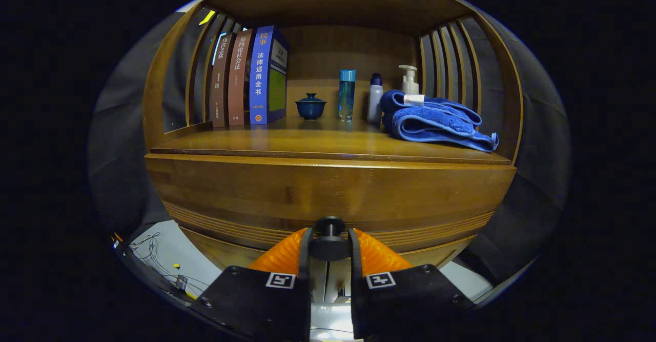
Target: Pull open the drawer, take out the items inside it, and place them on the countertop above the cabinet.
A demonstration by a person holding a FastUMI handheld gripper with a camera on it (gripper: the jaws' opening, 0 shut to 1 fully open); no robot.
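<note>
Tool (329, 244) clamped on drawer knob (329, 239); books (248, 78) above

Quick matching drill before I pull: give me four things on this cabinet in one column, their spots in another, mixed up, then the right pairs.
Things:
1. knob
2. towel
3. books
4. lidded cup

Places:
A. folded at the shelf's far end, in front of the pump bottle
B. between the gripper fingers, both pressing on it
C. standing upright at the shelf's other end
D. mid-shelf, between the books and the tall blue bottle

Pairs: 1-B, 2-A, 3-C, 4-D
</note>
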